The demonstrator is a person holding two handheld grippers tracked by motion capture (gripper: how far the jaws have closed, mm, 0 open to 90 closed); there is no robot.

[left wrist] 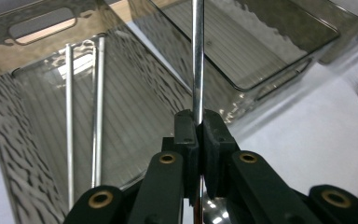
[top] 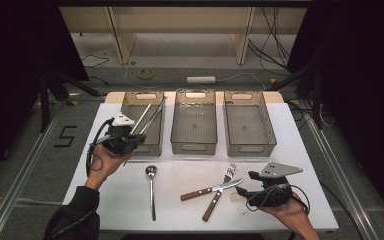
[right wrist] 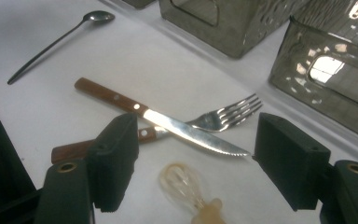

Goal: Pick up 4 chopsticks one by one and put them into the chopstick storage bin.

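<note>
My left gripper (top: 138, 136) (left wrist: 198, 123) is shut on a slim metal rod (top: 152, 116) (left wrist: 197, 70), which slants up over the left grey bin (top: 147, 149) (left wrist: 9, 116). Two more rods (left wrist: 98, 107) lie inside that bin. At the front right my right gripper (top: 246, 185) (right wrist: 196, 154) stands open just above the table. A small clear whisk-like item (top: 235, 197) (right wrist: 184, 184) lies loose between its jaws. Just beyond it a wooden-handled knife (top: 212, 189) (right wrist: 168, 119) lies crossed over a wooden-handled fork (top: 215, 202) (right wrist: 223, 114).
A middle bin (top: 195, 148) and a right bin (top: 250, 149) stand beside the left one along the table's back. A long metal spoon (top: 151, 192) (right wrist: 51, 44) lies at the front centre. Cables and wooden legs sit on the floor behind the table.
</note>
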